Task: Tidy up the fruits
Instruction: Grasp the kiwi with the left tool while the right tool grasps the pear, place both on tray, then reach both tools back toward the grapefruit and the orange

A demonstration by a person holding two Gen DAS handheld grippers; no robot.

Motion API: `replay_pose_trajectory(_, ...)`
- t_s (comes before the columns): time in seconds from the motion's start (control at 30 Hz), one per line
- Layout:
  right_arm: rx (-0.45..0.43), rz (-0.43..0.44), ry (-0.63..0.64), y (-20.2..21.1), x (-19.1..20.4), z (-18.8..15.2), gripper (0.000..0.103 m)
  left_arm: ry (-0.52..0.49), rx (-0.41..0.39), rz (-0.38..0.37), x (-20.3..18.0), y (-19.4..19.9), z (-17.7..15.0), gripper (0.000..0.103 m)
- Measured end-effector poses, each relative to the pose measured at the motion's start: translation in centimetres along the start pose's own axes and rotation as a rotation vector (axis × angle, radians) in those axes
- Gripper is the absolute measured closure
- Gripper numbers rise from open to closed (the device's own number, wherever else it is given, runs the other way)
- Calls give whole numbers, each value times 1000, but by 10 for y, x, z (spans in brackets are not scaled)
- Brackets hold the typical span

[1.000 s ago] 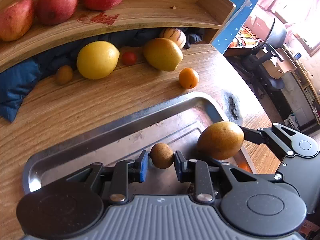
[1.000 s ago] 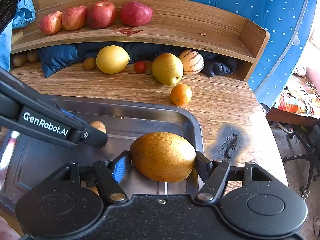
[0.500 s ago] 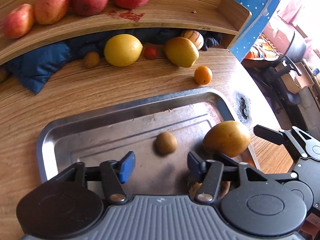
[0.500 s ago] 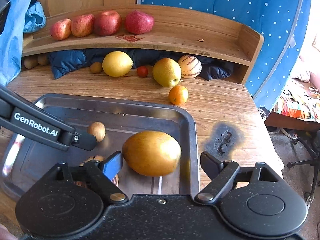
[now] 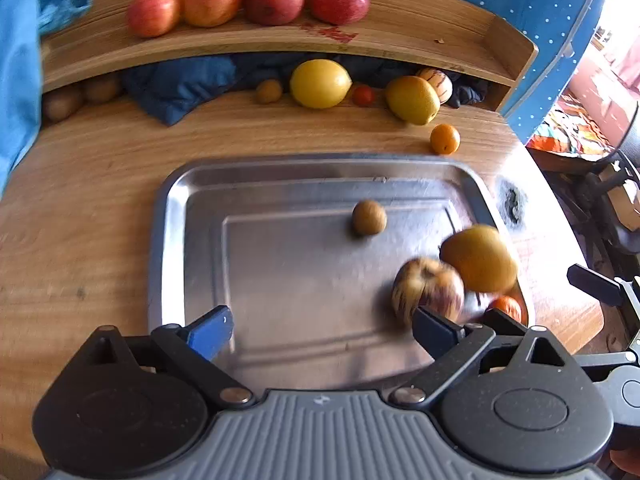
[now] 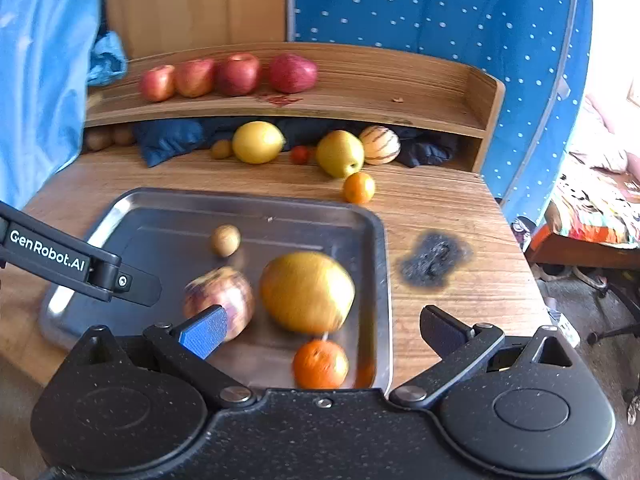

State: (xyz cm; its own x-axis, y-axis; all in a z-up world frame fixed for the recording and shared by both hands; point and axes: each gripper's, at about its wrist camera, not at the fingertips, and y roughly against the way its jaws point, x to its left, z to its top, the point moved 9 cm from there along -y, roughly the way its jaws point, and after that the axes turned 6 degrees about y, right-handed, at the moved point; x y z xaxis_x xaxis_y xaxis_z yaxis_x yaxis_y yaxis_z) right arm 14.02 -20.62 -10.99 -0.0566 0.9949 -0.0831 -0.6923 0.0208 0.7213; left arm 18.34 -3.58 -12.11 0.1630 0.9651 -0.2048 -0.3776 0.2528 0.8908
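Observation:
A steel tray [image 5: 172, 208] [image 6: 376, 240] lies on the wooden table. In it are a small brown kiwi [image 5: 369, 217] [image 6: 225, 240], a big golden pear [image 5: 479, 258] [image 6: 307, 292], a striped apple [image 5: 428, 290] [image 6: 219, 300] and an orange [image 5: 507, 308] [image 6: 320, 364]. My left gripper [image 5: 320, 328] hangs open above the tray's near side, empty. My right gripper [image 6: 322, 330] is open too, held back over the tray's near right corner with nothing between its fingers.
Several red apples [image 5: 248, 0] [image 6: 228, 74] line the curved wooden shelf. Below it lie a yellow citrus [image 5: 320, 83] [image 6: 257, 142], a yellow pear [image 5: 412, 99] [image 6: 340, 153], a striped melon [image 6: 379, 145], a cherry tomato [image 5: 363, 95], a loose orange [image 5: 445, 139] [image 6: 358, 188] and blue cloth [image 5: 180, 84].
Both grippers opened, let go of the kiwi and the golden pear in the tray, and drew back and up. The striped apple and orange have come into view.

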Motion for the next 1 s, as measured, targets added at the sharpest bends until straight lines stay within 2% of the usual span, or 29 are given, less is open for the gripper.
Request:
replay_pose_trajectory(0.33,-5,82,66,25,20,-27,1,66,-4,56,4,23,-42,2)
replay_pose_trajectory(0.5,-12,92,65,32,18,-31,1,72,-13,71,0,31,-52,1)
replay_pose_trajectory(0.77,-31,84,44,24,4,-18,1,46,-34,80,-7,32,-33,1)
replay_pose_trajectory(1.0,-35,43,19,3,-18,9,1,35,-44,58,-14,16,12,1)
